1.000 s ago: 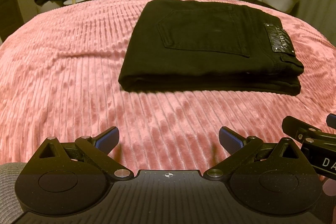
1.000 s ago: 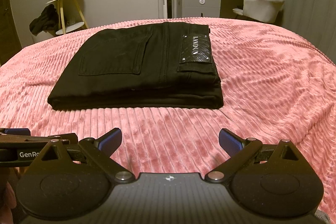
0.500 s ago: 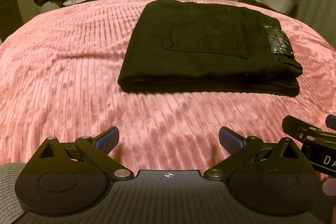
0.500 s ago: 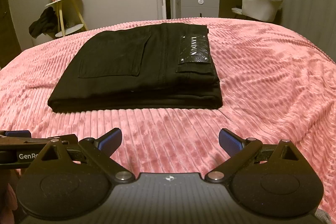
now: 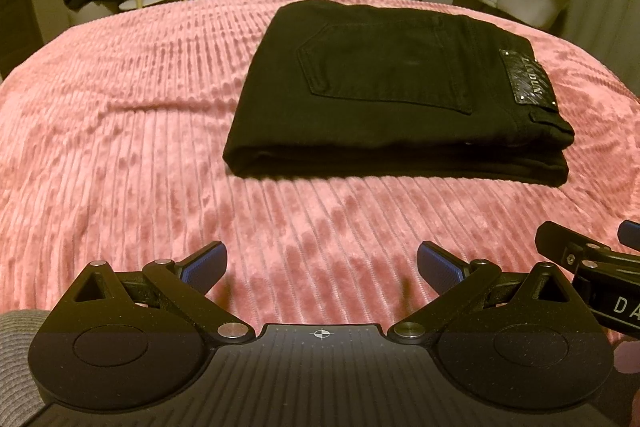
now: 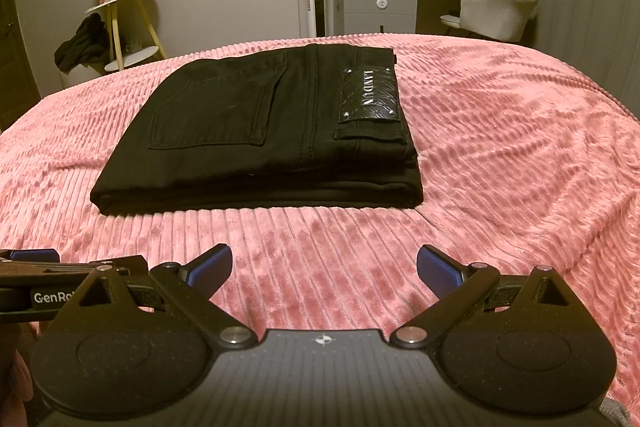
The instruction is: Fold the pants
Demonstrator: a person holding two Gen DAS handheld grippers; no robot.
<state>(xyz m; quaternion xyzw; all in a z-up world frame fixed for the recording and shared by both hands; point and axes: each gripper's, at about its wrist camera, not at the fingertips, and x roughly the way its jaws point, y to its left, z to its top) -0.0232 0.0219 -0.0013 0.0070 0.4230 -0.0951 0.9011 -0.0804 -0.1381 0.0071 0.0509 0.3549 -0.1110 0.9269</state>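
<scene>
Black pants (image 5: 392,95) lie folded into a flat rectangle on the pink ribbed bedspread (image 5: 120,131), back pocket and leather brand patch facing up. They also show in the right wrist view (image 6: 272,131). My left gripper (image 5: 322,265) is open and empty, held over the bedspread well short of the pants' near edge. My right gripper (image 6: 324,265) is open and empty too, likewise short of the pants. Each gripper shows at the edge of the other's view.
The bedspread (image 6: 520,147) extends around the pants on all sides. Beyond the bed stand a small round side table with dark clothing (image 6: 116,27), a grey dresser (image 6: 376,7), a vanity with mirror, and a pale chair (image 6: 496,11).
Both grippers have drawn back and tilted slightly, so the pants sit a little farther off in both views. The pants have not moved. Both grippers stay open.
</scene>
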